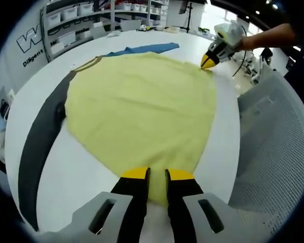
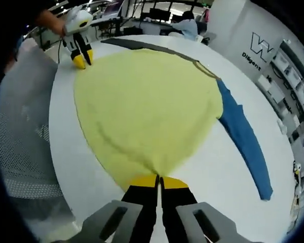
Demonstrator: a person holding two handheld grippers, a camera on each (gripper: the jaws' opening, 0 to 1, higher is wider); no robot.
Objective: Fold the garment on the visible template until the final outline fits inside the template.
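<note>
Two grippers pin opposite corners of the yellow garment (image 1: 142,106), so the near hem stretches flat on the white table (image 1: 81,172). Left gripper (image 1: 157,176), bottom centre of the left gripper view: jaws slightly parted over the hem, grip unclear. Right gripper (image 2: 158,180): jaws pressed together on the cloth corner. Blue template strip (image 2: 243,136) at right, dark strip (image 1: 40,136) at left.

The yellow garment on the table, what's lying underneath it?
Under the yellow garment lies the white table. A dark grey strip sticks out past one edge and a blue cloth past another; how far either runs beneath is covered.
</note>
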